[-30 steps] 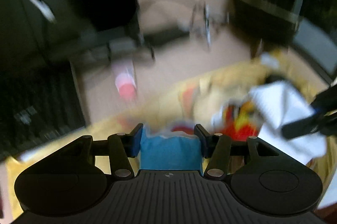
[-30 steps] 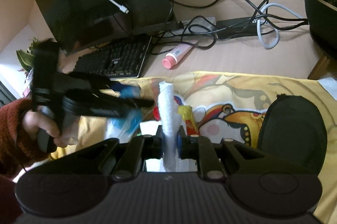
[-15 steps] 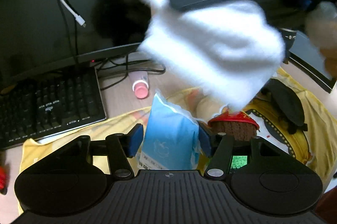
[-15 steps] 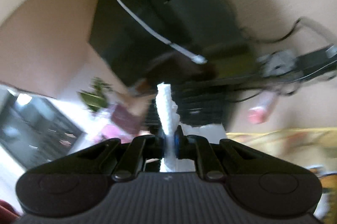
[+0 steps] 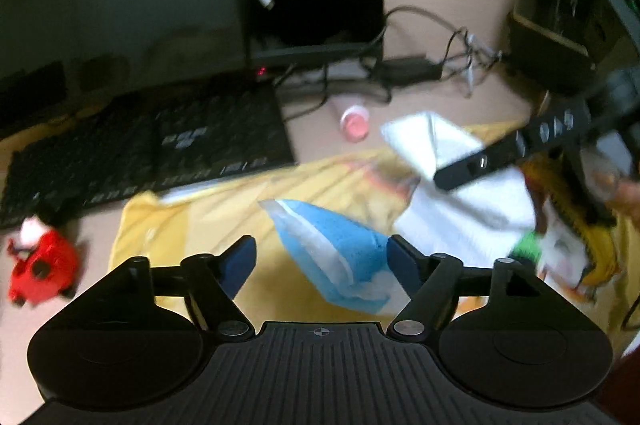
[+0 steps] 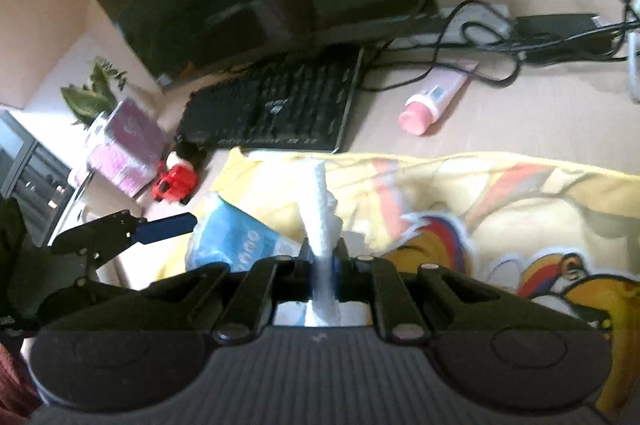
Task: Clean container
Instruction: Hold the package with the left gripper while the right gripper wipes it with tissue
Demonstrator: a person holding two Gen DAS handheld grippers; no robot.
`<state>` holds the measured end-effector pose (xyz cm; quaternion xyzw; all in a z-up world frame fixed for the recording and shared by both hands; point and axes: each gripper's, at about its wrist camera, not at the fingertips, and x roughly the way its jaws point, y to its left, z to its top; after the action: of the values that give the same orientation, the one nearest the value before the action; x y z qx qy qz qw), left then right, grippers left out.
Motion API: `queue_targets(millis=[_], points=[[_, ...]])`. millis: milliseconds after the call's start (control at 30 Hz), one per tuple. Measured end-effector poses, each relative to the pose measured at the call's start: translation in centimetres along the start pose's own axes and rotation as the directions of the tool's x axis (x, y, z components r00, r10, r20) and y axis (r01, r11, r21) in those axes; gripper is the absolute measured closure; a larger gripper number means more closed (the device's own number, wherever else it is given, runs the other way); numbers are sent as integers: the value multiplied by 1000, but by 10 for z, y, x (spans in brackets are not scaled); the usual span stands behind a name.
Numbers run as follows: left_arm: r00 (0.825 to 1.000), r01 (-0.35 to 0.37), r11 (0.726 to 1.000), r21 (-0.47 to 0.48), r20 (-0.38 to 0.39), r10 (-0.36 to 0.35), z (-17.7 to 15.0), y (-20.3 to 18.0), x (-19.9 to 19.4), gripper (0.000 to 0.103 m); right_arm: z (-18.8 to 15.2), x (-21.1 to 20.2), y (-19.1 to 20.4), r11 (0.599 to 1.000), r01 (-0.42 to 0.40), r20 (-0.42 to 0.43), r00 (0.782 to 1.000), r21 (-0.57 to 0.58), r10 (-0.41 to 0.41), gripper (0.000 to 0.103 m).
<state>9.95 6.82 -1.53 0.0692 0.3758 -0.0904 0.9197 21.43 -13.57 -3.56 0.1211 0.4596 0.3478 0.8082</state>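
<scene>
The left gripper (image 5: 320, 259) has just been opening; the blue packet (image 5: 340, 249) lies tilted between its spread jaws on the yellow cloth (image 5: 200, 221), touching the right pad. The right gripper (image 6: 323, 257) is clamped on a white wipe (image 6: 320, 217). Keyboard (image 6: 276, 109), pink tube (image 6: 434, 99) and red toy (image 6: 176, 183) lie beyond. Both grippers point downward.

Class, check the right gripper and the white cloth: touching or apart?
Touching. The right wrist view shows the right gripper with its jaws shut on the white cloth, which stands up between the pads.
</scene>
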Motion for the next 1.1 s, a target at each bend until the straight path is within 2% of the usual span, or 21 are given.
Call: queue_targets(millis=[133,200,233,300,333,400,467,500,567,667,733,800,833,867,933,1033,1100], points=[[997,-1,998,64,-72,6,-16,-1,-3,18,0,16,10,999,-42,-14,999,2,42,93],[997,18,994,109,-75,-10,-19,-4,-7,15,3,21,15,992,-123,-15,992,32,124,93],[997,35,990,137,-67,-26,-18,-7,-10,9,4,25,17,984,-172,-18,985,54,174,93],[997,52,980,192,-58,-41,-15,-14,-11,9,2,37,22,975,-213,-45,975,65,217,90],[997,56,973,222,-65,-42,-11,-17,-7,9,0,43,26,979,-199,-62,977,52,202,89],[995,70,960,271,-82,-50,-3,-23,5,9,-7,52,32,996,-89,-87,992,-24,87,88],[991,109,945,309,-111,-78,4,-28,21,9,-14,53,34,994,14,-86,996,-105,-23,88],[986,134,935,327,-137,-93,7,-31,30,9,-16,51,31,993,39,-86,995,-116,-49,88],[974,185,913,362,-192,-121,13,-37,50,8,-18,44,22,994,60,-81,994,-91,-67,88],[946,254,879,403,-291,-141,14,-44,76,4,-15,27,12,995,89,-40,995,-55,-91,89],[934,277,872,404,-325,-147,16,-44,85,1,-13,15,9,995,93,-12,996,-33,-93,89],[932,277,870,409,-334,-140,18,-43,86,3,-12,5,7,994,105,18,994,-22,-104,89],[934,273,869,412,-330,-137,19,-42,84,9,-11,0,6,994,108,32,994,-14,-108,89],[936,271,877,397,-320,-145,22,-40,80,28,-11,-5,4,994,109,44,993,-2,-109,89],[943,264,893,364,-292,-160,27,-37,72,32,-9,-15,-1,994,109,71,991,30,-111,89],[977,205,937,283,-108,-181,39,-31,48,39,-2,-23,-6,992,114,101,988,62,-120,89],[985,147,963,224,57,-163,41,-30,30,39,2,-26,-8,991,117,115,985,72,-125,89]])
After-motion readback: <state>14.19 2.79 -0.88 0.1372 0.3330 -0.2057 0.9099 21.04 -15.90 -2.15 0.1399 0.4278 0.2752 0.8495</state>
